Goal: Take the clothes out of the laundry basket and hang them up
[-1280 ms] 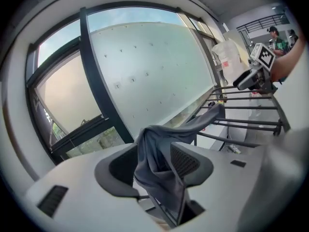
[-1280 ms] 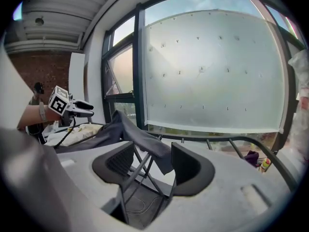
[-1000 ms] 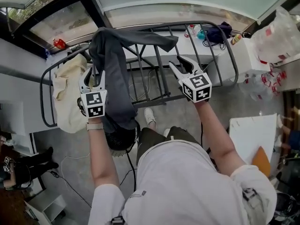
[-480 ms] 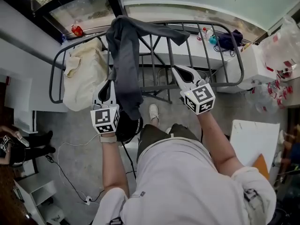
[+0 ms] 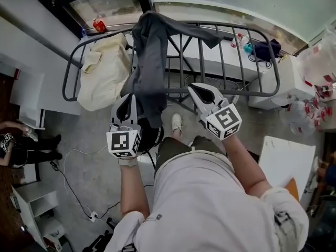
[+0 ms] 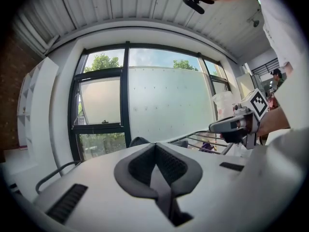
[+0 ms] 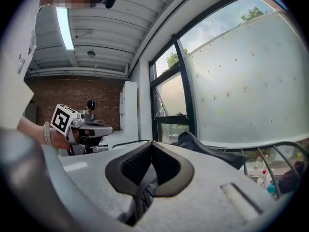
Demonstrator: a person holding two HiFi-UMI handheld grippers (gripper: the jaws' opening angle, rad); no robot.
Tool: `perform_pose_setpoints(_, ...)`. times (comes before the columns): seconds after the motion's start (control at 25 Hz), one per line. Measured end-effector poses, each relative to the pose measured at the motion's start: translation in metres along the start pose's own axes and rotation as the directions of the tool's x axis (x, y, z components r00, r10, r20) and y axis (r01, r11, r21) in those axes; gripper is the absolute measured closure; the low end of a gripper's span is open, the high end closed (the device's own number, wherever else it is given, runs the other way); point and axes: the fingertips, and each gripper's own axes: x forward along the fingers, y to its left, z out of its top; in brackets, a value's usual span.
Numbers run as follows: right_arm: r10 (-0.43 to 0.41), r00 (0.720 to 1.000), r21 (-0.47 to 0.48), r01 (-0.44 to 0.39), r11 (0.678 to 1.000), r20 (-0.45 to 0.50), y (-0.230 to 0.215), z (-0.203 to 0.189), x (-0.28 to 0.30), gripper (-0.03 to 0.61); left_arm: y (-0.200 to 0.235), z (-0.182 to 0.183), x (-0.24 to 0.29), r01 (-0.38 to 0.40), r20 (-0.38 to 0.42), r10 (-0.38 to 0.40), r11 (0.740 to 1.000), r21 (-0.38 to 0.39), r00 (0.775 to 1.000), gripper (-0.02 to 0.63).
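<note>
Left hand-held gripper (image 5: pixel 128 100) and right hand-held gripper (image 5: pixel 195 90) are being held shut and empty at the rack.
Both pairs of jaws are being pressed together with nothing between them. The dark grey cloth garment (image 5: pixel 149 62) is being carried by the grey metal-bar drying rack (image 5: pixel 247 94), draped over its far rail and hanging down the near side just beside the left hand-held gripper. A cream cloth (image 5: pixel 105 72) is being carried at the rack's left end.

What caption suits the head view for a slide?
Left gripper and right gripper, shut and empty, before a drying rack draped with a dark grey garment and cream cloth.
</note>
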Motion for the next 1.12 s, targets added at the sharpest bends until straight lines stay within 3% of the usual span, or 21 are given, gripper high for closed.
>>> perform_pose_setpoints(0.4,0.049,0.999,-0.125,-0.051,0.991,-0.017,0.039,-0.01,-0.005,0.571,-0.018,0.006,-0.03,-0.022,0.025,0.02,0.992,0.121,1.0,0.612)
perform_pose_setpoints(0.48,0.046,0.999,-0.126,-0.048,0.991,-0.019,0.04,-0.014,-0.006,0.571,-0.021,0.007,-0.033,-0.025,0.043,0.02,0.993,0.116,0.999,0.612)
perform_pose_setpoints(0.68,0.015,0.999,-0.124,-0.02,0.992,-0.043,0.038,-0.024,-0.012,0.571,-0.021,-0.009,-0.041,-0.039,-0.01,0.041,0.991,0.127,0.999,0.612)
perform_pose_setpoints(1.12,0.012,0.999,-0.105,-0.017,0.994,-0.05,0.036,-0.032,-0.019,0.572,-0.026,-0.02,-0.039,-0.032,-0.042,0.037,0.991,0.128,0.998,0.612)
